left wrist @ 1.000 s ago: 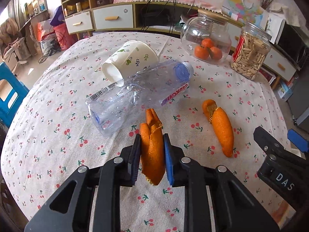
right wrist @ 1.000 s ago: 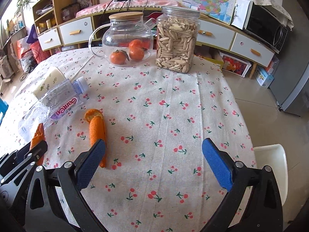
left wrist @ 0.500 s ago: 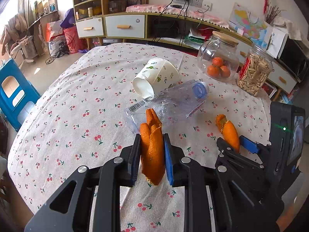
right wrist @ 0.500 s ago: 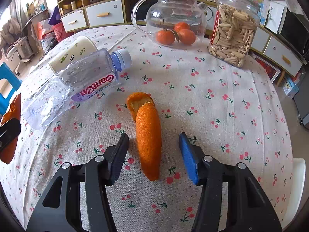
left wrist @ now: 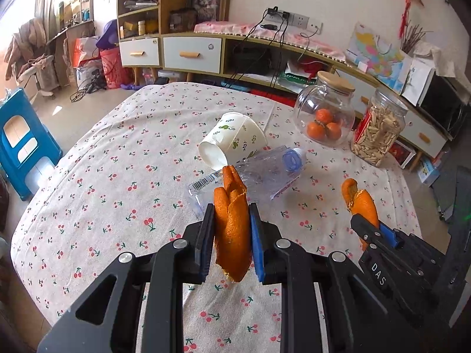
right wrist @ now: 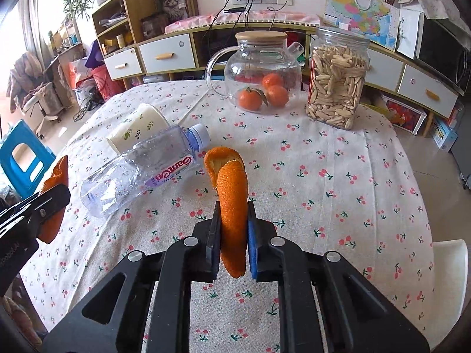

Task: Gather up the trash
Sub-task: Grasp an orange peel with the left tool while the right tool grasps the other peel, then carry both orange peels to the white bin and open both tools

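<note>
Left gripper [left wrist: 231,244] clamped on folded orange peel [left wrist: 231,220], right gripper [right wrist: 233,241] clamped on curled orange peel [right wrist: 232,206], both held above cherry-print tablecloth [right wrist: 338,182]. Behind: crushed bottle [right wrist: 141,170] lbl "Cantcn" w/ barcode, beside tipped paper cup [right wrist: 138,129]. "DAS" on right gripper body.

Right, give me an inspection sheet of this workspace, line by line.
Surface: round table under a cherry-print cloth.
Job's things: one orange peel in the left claw, a second peel in the right claw; crushed plastic bottle and tipped paper cup lie touching on the cloth.
Clutter: glass teapot holding tangerines, jar of seeds.
Grippers: both claws shut on peel, lifted off the cloth.
Cables: black leads hang from the wall sockets behind the sideboard, none on the table.
Surroundings: sideboard, blue stool, white chair.
</note>
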Motion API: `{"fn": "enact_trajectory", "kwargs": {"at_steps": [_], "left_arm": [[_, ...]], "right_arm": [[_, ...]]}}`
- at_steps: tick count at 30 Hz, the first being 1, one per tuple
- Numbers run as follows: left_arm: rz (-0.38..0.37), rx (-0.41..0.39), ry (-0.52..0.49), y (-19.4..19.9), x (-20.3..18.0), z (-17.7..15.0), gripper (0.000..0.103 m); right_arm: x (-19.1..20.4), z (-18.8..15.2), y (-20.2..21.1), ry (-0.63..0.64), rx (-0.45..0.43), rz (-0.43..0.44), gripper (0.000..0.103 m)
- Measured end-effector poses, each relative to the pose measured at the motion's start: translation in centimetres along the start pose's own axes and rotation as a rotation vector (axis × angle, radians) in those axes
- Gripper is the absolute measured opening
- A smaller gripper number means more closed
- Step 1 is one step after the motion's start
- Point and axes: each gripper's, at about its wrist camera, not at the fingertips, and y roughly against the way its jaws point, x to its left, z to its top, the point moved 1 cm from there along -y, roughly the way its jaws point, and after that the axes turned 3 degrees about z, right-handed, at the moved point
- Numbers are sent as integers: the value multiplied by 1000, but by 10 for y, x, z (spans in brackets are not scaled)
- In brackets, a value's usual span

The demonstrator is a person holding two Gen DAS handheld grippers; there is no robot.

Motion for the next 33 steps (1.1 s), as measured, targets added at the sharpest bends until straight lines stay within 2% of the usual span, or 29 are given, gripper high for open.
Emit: {"fn": "enact_trajectory", "kwargs": {"at_steps": [16,33], "left_arm": [[-111,-47,-52,23,-68,2,23],[-242,-59,-151,38,-160,-17,23]], "right_arm": [[-61,-3,63,-52,-126,-128,14],[-146,-30,120,-138,-188,-286,14]]}}
